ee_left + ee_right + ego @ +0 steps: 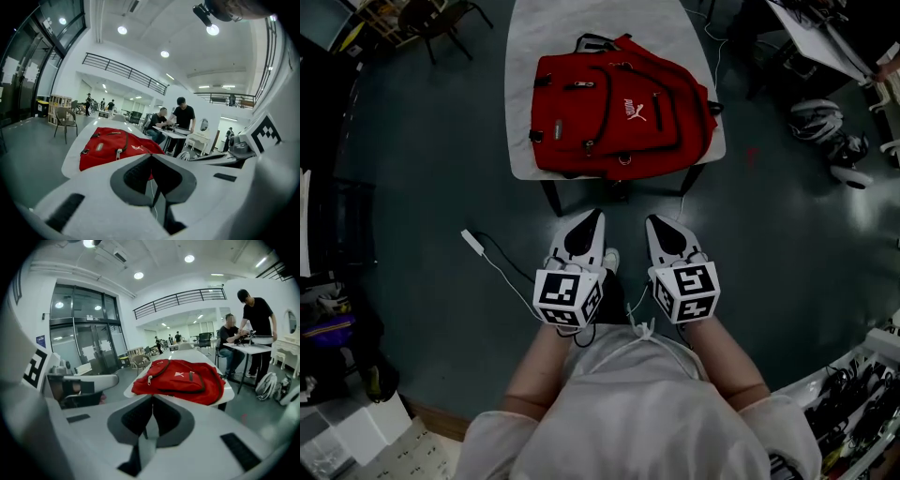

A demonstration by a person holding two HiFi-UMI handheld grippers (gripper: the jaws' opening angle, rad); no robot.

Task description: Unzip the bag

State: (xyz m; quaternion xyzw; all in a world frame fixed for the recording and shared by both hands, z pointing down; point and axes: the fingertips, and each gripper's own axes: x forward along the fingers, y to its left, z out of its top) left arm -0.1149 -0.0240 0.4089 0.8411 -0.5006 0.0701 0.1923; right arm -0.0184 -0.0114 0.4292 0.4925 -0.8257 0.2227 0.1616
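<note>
**Head view:** red backpack (619,108) lies flat, front panel up, on a white table (581,23) at top ctr. Its white logo faces up and its zips look closed. L gripper (596,217) and R gripper (653,223) are held side by side, near each other but apart. Both are over the dark floor (441,169) on the near side of the table, pointing toward the bag and well short of it. **L gripper view:** jaws pressed together at the tips, nothing btw. them. The backpack shows beyond, w/ a silver zip pull (118,153) lying on its front. **R gripper view:** jaws likewise closed tip to tip and empty, w/ the bag ahead on the table edge. **Surroundings:** a white cable (487,258) w/ a small block at its end lies on the floor left of the L gripper. Helmets (816,119) sit on the floor at right, and a chair (65,123) stands left of the table. Two people (257,315) are at a second table (255,339) beyond.
</note>
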